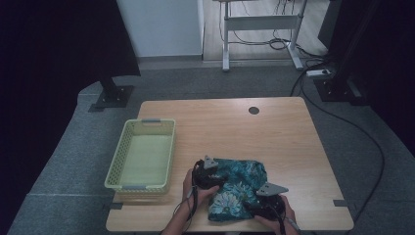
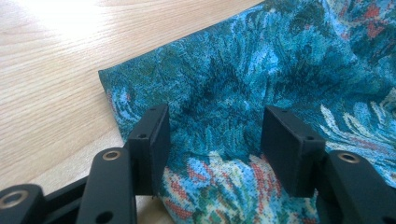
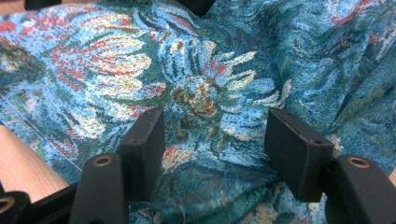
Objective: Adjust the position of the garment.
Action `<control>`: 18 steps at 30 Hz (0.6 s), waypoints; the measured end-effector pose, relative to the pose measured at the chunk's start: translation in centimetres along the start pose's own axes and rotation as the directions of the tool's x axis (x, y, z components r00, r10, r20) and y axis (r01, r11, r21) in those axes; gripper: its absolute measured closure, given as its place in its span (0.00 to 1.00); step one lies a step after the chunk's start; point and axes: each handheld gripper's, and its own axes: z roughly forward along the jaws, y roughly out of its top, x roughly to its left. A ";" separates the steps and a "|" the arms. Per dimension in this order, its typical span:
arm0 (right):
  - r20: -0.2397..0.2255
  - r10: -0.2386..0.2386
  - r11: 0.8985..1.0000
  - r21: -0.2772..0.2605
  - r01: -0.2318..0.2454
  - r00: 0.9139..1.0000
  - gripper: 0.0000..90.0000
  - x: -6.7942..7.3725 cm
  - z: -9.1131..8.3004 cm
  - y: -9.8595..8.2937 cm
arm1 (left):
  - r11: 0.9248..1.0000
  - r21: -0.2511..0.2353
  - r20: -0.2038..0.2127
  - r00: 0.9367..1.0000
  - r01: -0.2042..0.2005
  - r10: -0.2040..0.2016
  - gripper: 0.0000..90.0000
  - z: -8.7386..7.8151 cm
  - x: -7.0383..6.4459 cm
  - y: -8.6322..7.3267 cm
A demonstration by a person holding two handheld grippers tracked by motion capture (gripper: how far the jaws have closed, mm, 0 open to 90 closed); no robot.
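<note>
High view: teal floral cloth (image 1: 238, 188) was seen crumpled beside the yellow basket (image 1: 143, 183), not yet binned. Left gripper (image 2: 215, 133) and right gripper (image 3: 215, 140) were spread over folds, nothing pinched.

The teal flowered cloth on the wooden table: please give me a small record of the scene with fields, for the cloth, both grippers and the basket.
cloth: teal woven cloth with a flower pattern, bunched at the near edge of the light wooden table
left gripper: left gripper, jaws apart, cloth lying between them
right gripper: right gripper, jaws apart over the cloth
basket: pale green plastic basket with nothing in it, left of the cloth, apart from it
cloth in basket: not yet
</note>
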 end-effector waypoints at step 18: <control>0.048 -0.048 0.999 0.009 0.047 0.998 0.43 -0.3 0.9 0.6 | 1.000 0.021 -0.040 0.999 -0.011 0.011 0.46 0.4 0.1 0.6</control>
